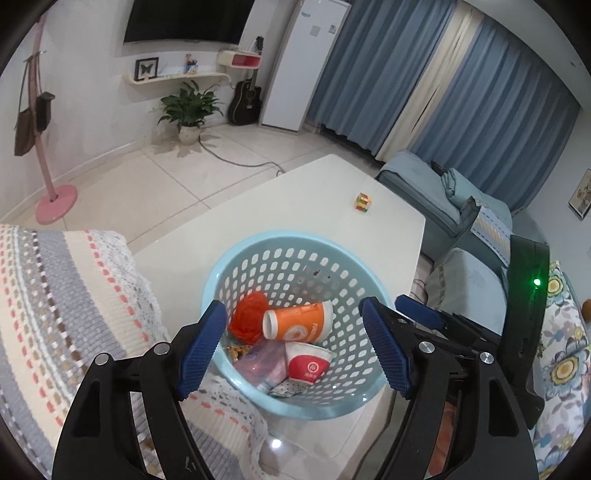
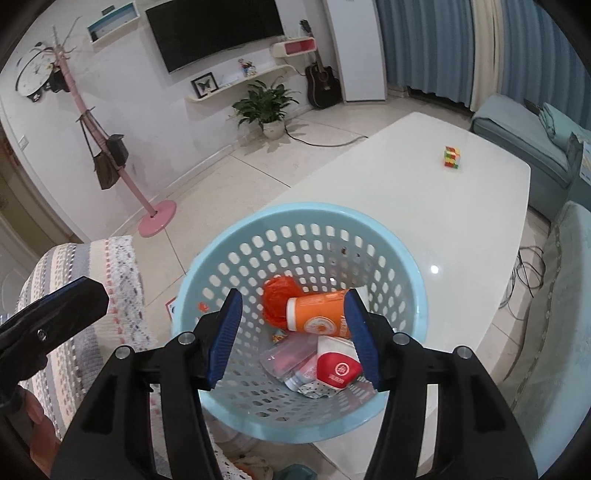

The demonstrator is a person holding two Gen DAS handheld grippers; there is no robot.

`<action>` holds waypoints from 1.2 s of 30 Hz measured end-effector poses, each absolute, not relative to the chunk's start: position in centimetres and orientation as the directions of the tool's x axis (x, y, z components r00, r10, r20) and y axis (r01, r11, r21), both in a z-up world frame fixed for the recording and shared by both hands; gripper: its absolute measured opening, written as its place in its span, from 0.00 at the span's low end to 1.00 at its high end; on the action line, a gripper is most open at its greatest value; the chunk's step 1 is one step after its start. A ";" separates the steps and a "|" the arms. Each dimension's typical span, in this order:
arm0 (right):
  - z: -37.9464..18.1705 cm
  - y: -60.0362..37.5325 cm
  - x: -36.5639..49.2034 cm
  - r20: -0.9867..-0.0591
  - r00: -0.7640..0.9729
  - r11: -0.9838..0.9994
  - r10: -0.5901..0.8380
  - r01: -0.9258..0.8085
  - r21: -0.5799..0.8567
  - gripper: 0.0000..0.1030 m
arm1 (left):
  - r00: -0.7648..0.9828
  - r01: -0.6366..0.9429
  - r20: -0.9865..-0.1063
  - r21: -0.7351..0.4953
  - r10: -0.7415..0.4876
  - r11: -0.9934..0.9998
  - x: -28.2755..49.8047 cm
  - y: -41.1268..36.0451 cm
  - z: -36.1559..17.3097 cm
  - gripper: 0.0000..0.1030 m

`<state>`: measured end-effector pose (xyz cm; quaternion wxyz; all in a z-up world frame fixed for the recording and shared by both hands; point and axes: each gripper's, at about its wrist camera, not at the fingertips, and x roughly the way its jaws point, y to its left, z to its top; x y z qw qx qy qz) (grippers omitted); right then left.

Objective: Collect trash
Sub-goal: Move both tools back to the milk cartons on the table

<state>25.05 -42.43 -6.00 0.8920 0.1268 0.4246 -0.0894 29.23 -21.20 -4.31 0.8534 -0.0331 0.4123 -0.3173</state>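
Blue-padded left gripper [image 1: 293,345] and right gripper [image 2: 293,338] both hang spread wide and empty over the pale blue basket [image 1: 236,258], which sits at the white table's [image 2: 424,206] near edge holding an orange bag [image 1: 248,316], orange cup [image 1: 297,320] and red cup [image 1: 308,365]. Nudging the overhanging basket could tip it off.

- A home living room, lived in and furnished for leisure
- Wall-mounted television [image 2: 218,33] over a floating shelf [image 2: 240,83] with a framed butterfly [image 2: 204,84]
- Acoustic guitar [image 2: 323,83] leaning by a tall white appliance [image 2: 356,48], potted plant [image 2: 267,105] on the tiled floor
- Blue curtains [image 1: 461,85], blue sofa [image 1: 443,192], white coffee table [image 2: 424,206]
- Pink coat stand [image 2: 110,147] hung with bags
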 end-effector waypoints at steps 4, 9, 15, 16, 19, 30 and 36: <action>-4.4 -40.3 24.6 -0.744 0.667 0.969 -0.042 0.209 0.133 0.52 | 0.474 0.539 -0.659 -0.308 -0.584 0.784 28.0 -19.9 -3.0 0.72; -2.0 -36.9 24.3 -0.691 0.723 0.985 -0.005 0.125 0.123 0.53 | 0.549 0.515 -0.621 -0.275 -0.559 0.812 26.3 -16.6 -1.2 0.73; 0.5 -31.3 24.8 -0.633 0.771 0.994 0.076 -0.008 0.111 0.56 | 0.601 0.443 -0.575 -0.338 -0.555 0.830 25.3 -10.6 0.2 0.73; 0.8 -30.1 24.9 -0.623 0.777 0.994 0.095 -0.036 0.107 0.57 | 0.617 0.427 -0.567 -0.341 -0.546 0.838 25.1 -9.2 0.5 0.73; 1.7 -27.1 25.2 -0.604 0.783 0.989 0.148 -0.104 0.107 0.59 | 0.666 0.380 -0.549 -0.332 -0.504 0.863 24.2 -5.4 1.3 0.73; 3.0 -13.4 26.5 -0.575 0.739 0.920 0.351 -0.386 0.067 0.76 | 0.794 0.094 -0.556 -0.289 -0.246 0.953 23.3 10.2 2.5 0.74; 1.6 -6.1 27.5 -0.607 0.683 0.867 0.406 -0.499 0.018 0.79 | 0.794 -0.103 -0.608 -0.185 -0.031 0.977 22.5 18.5 0.4 0.80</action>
